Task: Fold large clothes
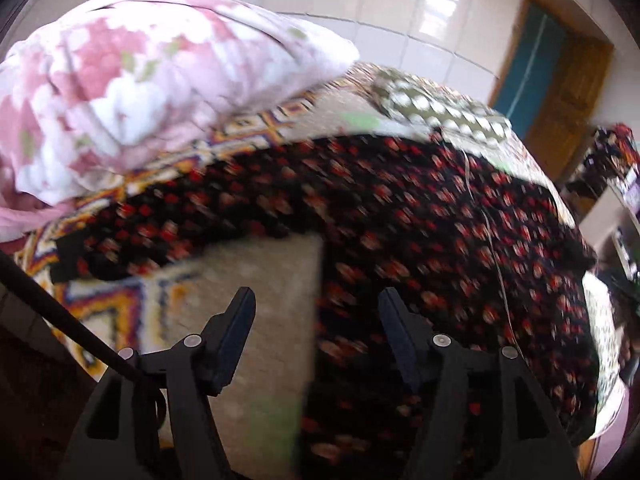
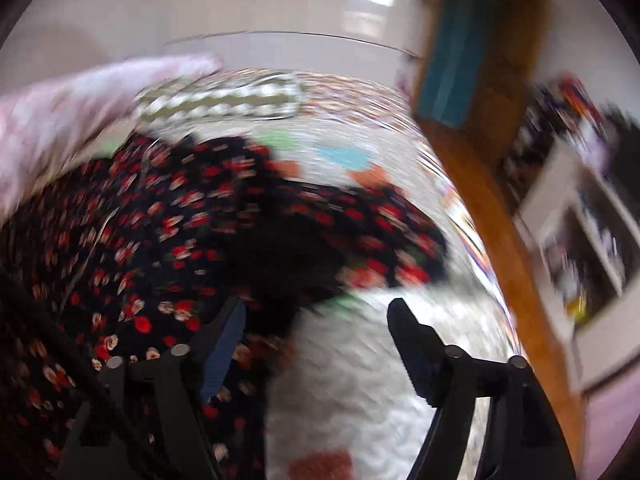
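Black floral garment point(image 1: 420, 208) lies spread on patterned bedcover point(image 1: 256, 280); left gripper point(image 1: 316, 304) and right gripper point(image 2: 316, 316) both gape wide, holding nothing.

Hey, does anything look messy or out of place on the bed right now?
The black floral garment lies spread but uneven, one part folded over and its edges crooked. A pink floral quilt sits bunched beside it. Both grippers are open, holding nothing. Heavy blur hides finer detail.

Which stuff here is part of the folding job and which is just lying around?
For the job: black floral garment, left claw, right claw, both open.

Lying about: pink floral quilt, olive dotted cloth, patterned bedspread, wooden door.
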`<state>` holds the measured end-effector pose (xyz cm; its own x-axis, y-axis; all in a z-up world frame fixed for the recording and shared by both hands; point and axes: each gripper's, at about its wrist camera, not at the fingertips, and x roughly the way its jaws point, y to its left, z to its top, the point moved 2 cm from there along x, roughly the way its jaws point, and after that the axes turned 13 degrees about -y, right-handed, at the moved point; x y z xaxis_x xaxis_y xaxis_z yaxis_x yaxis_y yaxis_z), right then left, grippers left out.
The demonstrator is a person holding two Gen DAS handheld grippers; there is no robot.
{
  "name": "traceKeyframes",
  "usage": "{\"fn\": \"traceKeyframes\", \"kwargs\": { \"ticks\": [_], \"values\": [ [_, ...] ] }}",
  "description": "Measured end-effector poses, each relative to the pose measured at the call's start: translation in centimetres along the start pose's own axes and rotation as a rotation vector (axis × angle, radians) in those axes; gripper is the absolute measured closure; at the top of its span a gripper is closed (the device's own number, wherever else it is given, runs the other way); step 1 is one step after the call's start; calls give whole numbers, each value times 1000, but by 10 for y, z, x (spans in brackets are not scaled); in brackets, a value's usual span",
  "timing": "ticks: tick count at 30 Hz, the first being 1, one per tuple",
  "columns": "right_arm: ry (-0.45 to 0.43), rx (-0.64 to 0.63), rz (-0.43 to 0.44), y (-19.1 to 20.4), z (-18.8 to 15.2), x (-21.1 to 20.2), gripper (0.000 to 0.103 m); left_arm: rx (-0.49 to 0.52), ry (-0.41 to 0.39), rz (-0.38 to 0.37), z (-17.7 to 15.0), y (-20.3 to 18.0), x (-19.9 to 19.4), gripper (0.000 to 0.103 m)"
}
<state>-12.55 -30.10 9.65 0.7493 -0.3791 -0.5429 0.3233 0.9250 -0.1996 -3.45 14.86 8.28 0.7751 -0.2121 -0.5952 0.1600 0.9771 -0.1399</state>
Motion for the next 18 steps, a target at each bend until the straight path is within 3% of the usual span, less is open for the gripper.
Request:
{"fn": "traceKeyframes", "kwargs": {
  "ticks": [4, 5, 8, 9, 11, 14, 18],
  "values": [
    [29, -282, -64, 36, -8, 43, 26, 8, 57, -5, -22, -26, 8, 40],
    [31, -329, -97, 38, -9, 53, 31, 11, 63, -1, -26, -30, 8, 40],
    [66, -284, -99, 22, -3, 66, 96, 9, 66, -6, -31, -34, 4, 40],
    [97, -215, -76, 9, 1, 69, 96, 7, 65, -6, -32, -35, 2, 40],
    [72, -119, -68, -16, 13, 65, 96, -2, 59, -8, -32, -35, -2, 40],
    [23, 42, -173, -81, 31, 48, 97, -29, 58, -35, -32, -36, -7, 40],
    [-6, 273, -463, -201, 38, 15, 97, -44, 52, -70, -33, -42, -15, 40]
  ]
}}
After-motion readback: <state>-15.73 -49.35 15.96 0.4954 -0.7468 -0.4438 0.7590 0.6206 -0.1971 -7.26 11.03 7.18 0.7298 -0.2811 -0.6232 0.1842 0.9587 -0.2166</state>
